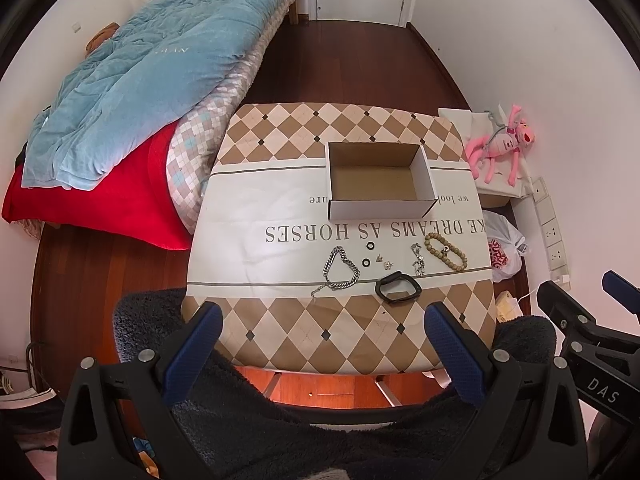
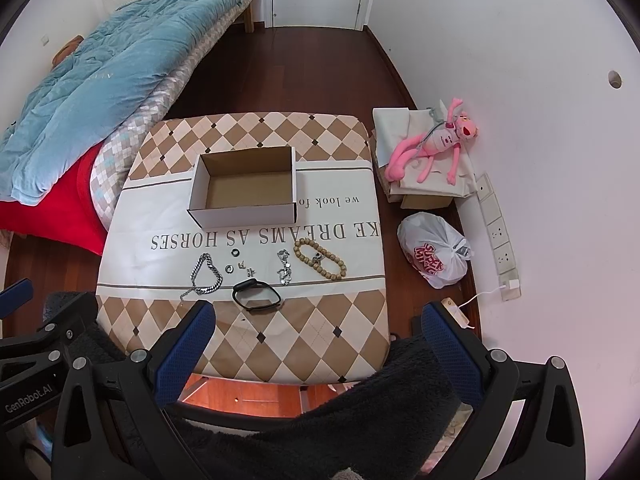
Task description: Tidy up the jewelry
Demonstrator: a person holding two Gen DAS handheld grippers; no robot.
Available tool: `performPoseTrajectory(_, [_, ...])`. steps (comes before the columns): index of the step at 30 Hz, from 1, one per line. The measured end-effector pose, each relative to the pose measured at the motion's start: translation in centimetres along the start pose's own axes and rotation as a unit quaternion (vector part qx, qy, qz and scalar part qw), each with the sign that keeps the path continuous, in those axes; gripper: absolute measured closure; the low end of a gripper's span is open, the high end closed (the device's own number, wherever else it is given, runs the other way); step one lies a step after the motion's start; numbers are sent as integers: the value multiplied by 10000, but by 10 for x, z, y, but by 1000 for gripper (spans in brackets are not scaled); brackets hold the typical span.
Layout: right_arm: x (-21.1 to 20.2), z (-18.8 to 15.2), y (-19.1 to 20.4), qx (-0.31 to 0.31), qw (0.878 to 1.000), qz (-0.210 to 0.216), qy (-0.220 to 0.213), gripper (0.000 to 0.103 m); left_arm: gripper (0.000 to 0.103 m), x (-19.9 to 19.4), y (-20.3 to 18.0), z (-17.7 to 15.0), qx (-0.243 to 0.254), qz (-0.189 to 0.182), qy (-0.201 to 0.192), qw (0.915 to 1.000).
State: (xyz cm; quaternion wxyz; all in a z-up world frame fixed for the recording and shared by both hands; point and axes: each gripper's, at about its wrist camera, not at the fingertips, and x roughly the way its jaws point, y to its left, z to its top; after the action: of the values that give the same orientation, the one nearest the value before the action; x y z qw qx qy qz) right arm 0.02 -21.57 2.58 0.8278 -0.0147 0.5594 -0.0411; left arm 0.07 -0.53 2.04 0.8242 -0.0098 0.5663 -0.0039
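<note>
Jewelry lies spread in a loose row on the near half of the small desk [image 1: 280,208], which is covered by a cream and tan diamond-patterned cloth printed with large lettering. No piece has gone into the open white cardboard box with the brown inside [image 1: 380,176], which stands farther back on the cloth and looks bare, so the task reads as not yet begun.

From the left of the row: a chunky silver curb-chain bracelet [image 1: 340,270], two small black-rimmed rings [image 1: 368,254], a pair of tiny silver ear studs [image 1: 383,262], a slim silver link bracelet [image 1: 417,260], and a tan wooden bead bracelet with a dark charm [image 1: 445,256]. A black rubber wristband [image 1: 398,287] sits nearest the desk's front edge, just in front of the studs. The pieces lie apart from one another except where the chain's tail trails toward the checked border.

The left tool [image 1: 322,340] hovers over the front edge of the desk with its blue-padded fingers spread wide and nothing between them. The right tool [image 2: 316,340] does the same beside it, also wide open and holding nothing, well short of the jewelry.

All six kinds of item are left to move. The studs and rings look the hardest to pinch, being small and flat on soft cloth; the wristband and bead bracelet should be easier first picks.
</note>
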Motion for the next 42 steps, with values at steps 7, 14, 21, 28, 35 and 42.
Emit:
performPoseTrajectory(7, [0,0,1,-5,10000,-11,4,0,0,0,-1,1,13,5,-5,10000])
performPoseTrajectory(14, [-2,1,0,2,10000,2,1,0,0,-2,-3,3,12,-9,-12,10000])
performPoseTrajectory(21, [-4,3,-1,4,10000,-20,-13,0,0,-7,-6,6,59,-39,-62,10000])
performPoseTrajectory(28, [-5,5,-1,0,10000,-22,-17,0,0,-8,-7,4,71,-39,-93,9999])
performPoseTrajectory(35, [-4,3,-2,7,10000,-21,-26,0,0,-9,-7,5,56,-49,-109,9999])
performPoseTrajectory(42, [2,7,-2,-22,9997,33,-235,0,0,12,-5,11,137,240,-246,9993])
